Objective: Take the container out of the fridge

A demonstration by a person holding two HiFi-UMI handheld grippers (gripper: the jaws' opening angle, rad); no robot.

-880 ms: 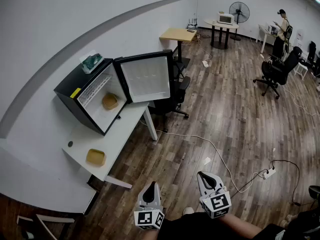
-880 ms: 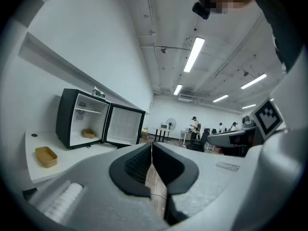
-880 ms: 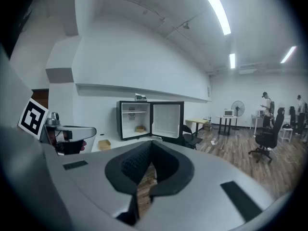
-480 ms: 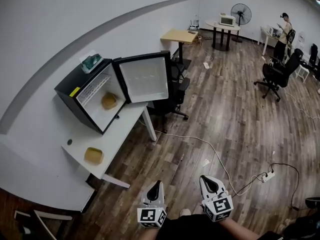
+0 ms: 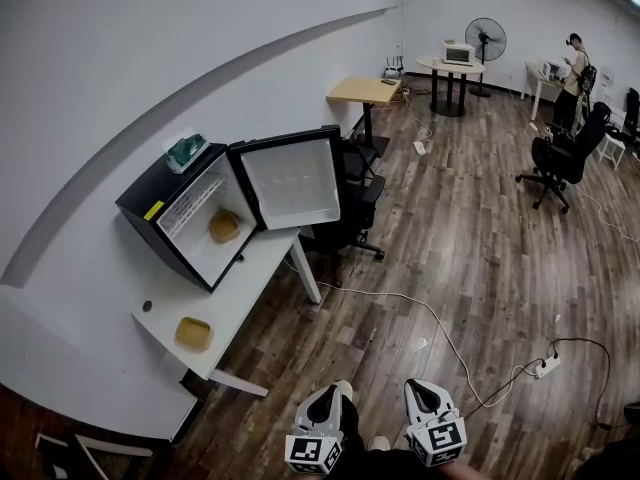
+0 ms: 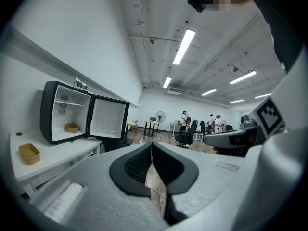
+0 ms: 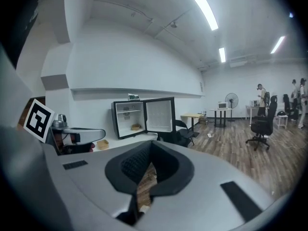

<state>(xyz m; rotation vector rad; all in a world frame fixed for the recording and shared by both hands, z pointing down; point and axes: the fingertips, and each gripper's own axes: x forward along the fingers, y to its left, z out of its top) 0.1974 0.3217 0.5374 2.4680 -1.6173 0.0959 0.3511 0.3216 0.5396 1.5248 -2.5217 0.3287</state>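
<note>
Standing here watching: the fridge (image 5: 165, 196) sits on the white desk (image 5: 245, 280) against the wall with its door (image 5: 292, 180) swung wide open. The container (image 5: 224, 227) is inside it, on the bottom, near the back. It's well apart from both sets of tongs, which are held low over the wood floor, out in the room.

The left tongs (image 6: 152, 146) are closed with nothing between them, and you only see that properly in the left gripper view. Same for the right tongs (image 7: 150, 146): pads together and empty in the right gripper view. From the head view you just get the tops of both and their marker cubes, no jaw detail.

What the head view does give you is the layout. There's a second tan tub (image 5: 193, 333) on the desk in front of the fridge, some green thing (image 5: 186, 149) on the fridge's top, a white cable (image 5: 430, 313) snaking over the floor to a power strip (image 5: 546, 366), and a black chair (image 5: 357, 190) tucked just beside the fridge door.

The gripper views look across the room instead, so they catch the ceiling lights (image 6: 184, 46) and the wire shelf (image 6: 70, 102) up inside the fridge. The left gripper view also shows a few people (image 6: 185, 119) at the far end.
</note>
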